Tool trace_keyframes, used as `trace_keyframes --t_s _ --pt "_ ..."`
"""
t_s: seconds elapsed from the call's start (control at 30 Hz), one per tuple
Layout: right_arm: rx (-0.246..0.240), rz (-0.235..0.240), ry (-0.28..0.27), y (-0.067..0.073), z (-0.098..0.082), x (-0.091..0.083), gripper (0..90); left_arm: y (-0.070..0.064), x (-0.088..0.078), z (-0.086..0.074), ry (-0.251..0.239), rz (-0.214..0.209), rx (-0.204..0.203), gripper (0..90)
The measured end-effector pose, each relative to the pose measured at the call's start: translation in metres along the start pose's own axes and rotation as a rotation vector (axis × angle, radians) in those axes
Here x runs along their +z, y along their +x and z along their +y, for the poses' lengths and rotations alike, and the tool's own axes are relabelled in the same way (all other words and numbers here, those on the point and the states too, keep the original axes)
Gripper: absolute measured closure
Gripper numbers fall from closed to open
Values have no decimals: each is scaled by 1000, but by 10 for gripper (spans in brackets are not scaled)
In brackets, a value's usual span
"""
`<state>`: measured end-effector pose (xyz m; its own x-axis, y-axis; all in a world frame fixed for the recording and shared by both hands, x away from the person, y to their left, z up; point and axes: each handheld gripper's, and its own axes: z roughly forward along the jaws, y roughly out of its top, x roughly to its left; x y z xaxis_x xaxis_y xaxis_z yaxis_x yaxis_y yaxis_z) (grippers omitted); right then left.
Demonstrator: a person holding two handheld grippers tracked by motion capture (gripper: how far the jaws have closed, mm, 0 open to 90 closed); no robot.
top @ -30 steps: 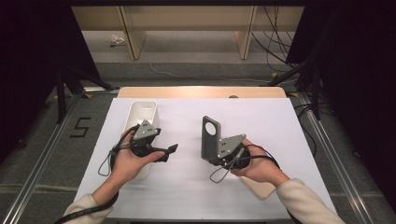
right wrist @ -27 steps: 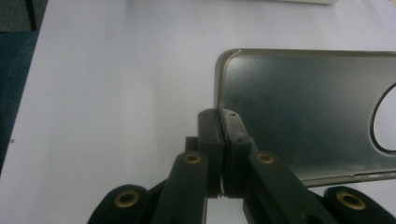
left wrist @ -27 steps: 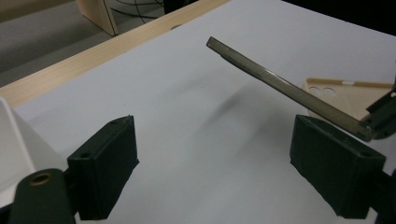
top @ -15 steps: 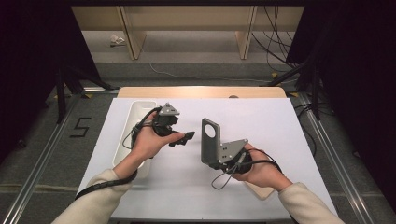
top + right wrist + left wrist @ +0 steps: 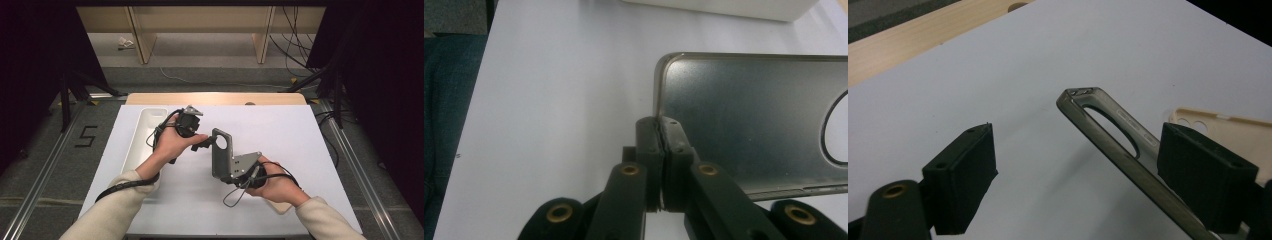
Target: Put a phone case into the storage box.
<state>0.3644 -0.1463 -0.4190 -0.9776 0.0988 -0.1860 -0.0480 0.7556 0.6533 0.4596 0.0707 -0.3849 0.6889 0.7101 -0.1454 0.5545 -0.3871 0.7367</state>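
A dark grey see-through phone case (image 5: 221, 150) stands upright over the white table mat (image 5: 300, 135). My right gripper (image 5: 236, 172) is shut on its lower edge; in the right gripper view the jaws (image 5: 661, 130) pinch the rim of the case (image 5: 749, 115) at a corner. My left gripper (image 5: 205, 144) is open and points right, close to the case's top end by the camera cutout. In the left gripper view the case's edge (image 5: 1108, 130) runs between the spread jaws of the left gripper (image 5: 1083, 175), nearer the right one, not touching.
A white oblong tray (image 5: 142, 135) lies at the mat's left edge, under the left forearm. A cream phone case (image 5: 1233, 130) lies flat beyond the grey one, partly under the right hand (image 5: 280, 205). The wooden table edge (image 5: 215, 98) runs along the back.
The left hand has carried its open gripper from over the white tray forward and right, up to the grey case's top. The right gripper and the case have shifted slightly.
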Motion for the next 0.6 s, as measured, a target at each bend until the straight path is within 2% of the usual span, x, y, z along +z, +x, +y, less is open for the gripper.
trace_keyframes --t_s 0.17,0.3,0.5,0.6 --pt "-5 -11 3 0 1 1 890 0 7 3 29 -11 -52 179" --pt "-7 -14 1 0 2 1 890 2 11 4 48 -2 -103 261" --pt "-13 -17 8 1 2 2 890 4 15 6 73 -2 -149 364" --pt "-16 -14 7 1 3 2 891 6 17 7 76 -14 -201 409"
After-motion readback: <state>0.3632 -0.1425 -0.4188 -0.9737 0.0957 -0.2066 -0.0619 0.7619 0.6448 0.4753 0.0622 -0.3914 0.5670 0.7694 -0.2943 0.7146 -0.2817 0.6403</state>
